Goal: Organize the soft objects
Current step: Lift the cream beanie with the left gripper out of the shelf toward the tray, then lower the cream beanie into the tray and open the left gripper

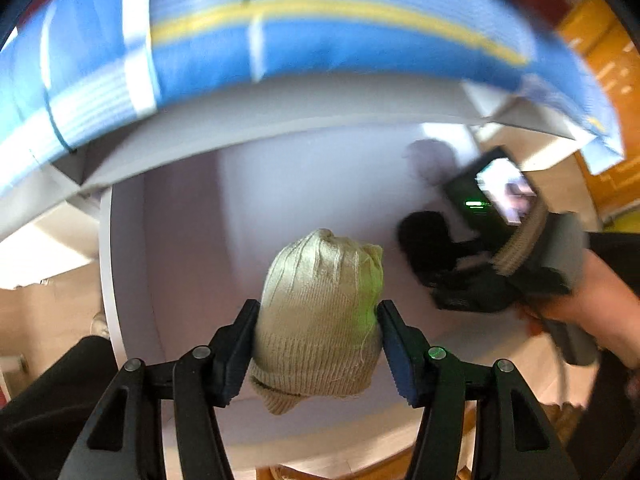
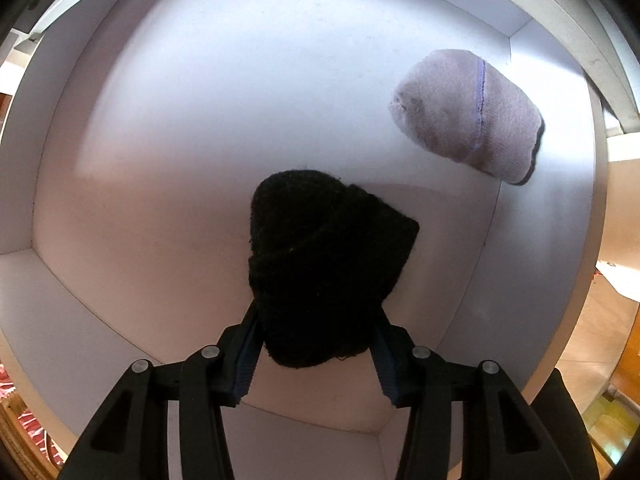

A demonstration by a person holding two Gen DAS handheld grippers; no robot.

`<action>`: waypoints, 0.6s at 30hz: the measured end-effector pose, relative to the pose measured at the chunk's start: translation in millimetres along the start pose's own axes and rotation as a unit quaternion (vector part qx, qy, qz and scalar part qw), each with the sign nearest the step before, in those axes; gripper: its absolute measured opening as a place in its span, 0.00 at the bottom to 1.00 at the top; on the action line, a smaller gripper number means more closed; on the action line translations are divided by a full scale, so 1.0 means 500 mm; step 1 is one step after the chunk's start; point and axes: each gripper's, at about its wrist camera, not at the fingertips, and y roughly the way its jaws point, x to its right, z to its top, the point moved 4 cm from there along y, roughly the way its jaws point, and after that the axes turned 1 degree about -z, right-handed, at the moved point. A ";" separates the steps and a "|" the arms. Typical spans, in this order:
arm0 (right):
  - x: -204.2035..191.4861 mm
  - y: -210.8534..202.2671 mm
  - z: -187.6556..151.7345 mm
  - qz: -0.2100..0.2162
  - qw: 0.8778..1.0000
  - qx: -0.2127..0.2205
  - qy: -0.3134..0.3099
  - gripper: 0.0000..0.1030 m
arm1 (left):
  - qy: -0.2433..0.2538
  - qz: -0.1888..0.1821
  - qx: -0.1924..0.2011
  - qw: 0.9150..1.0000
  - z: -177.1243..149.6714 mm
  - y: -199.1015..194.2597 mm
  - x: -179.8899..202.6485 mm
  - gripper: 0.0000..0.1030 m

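A cream ribbed knitted sock bundle (image 1: 318, 320) is clamped mid-frame between the part-closed pads of the left gripper (image 1: 318, 340), above the white box (image 1: 132, 280). A black woolly sock bundle (image 2: 320, 264) is pinched by the right gripper (image 2: 318, 344), centre frame; a pale lilac rolled sock (image 2: 468, 116) is seen upper right.

Both views bulge with strong fisheye curvature, and black corners close in at the edges. In the left wrist view, motion blur smears the blue and yellow striped fabric (image 1: 320, 40) above the white box (image 1: 280, 208), while the cream sock (image 1: 320, 312) just below stays fairly crisp. A green glow tints that sock's right side. The right wrist view is sharper: cool daylight falls on the far wall of the white box (image 2: 240, 100), fading to warm dimness nearer the camera. The black sock (image 2: 320, 264) reads as a textureless silhouette; the pale sock (image 2: 468, 116) to its upper right casts a soft shadow.
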 end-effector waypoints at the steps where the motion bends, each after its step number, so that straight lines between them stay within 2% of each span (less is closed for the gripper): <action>1: -0.001 -0.001 0.000 0.000 1.000 0.000 0.000 0.48 | 0.008 -0.006 0.010 1.000 -0.001 -0.023 0.009 0.58; 3: 0.037 0.025 0.001 0.001 1.000 0.001 0.000 0.48 | 0.017 -0.015 0.024 0.999 -0.005 -0.086 -0.011 0.58; 6: 0.039 0.027 0.000 0.003 1.000 0.002 0.002 0.48 | 0.033 -0.030 0.052 0.998 -0.003 -0.159 0.008 0.58; 7: 0.046 0.027 0.003 0.005 1.000 0.002 0.003 0.48 | 0.036 -0.033 0.058 0.997 0.026 -0.190 0.018 0.58; 11: 0.045 0.024 0.004 0.006 1.000 0.002 0.004 0.48 | 0.048 -0.052 0.094 0.993 0.049 -0.289 0.037 0.58; 15: 0.046 0.024 0.004 0.006 1.000 0.002 0.005 0.48 | 0.037 -0.078 0.129 0.988 0.093 -0.367 0.043 0.58; 18: 0.045 0.024 0.004 0.006 1.000 0.002 0.004 0.48 | 0.036 -0.078 0.150 0.985 0.128 -0.419 0.033 0.58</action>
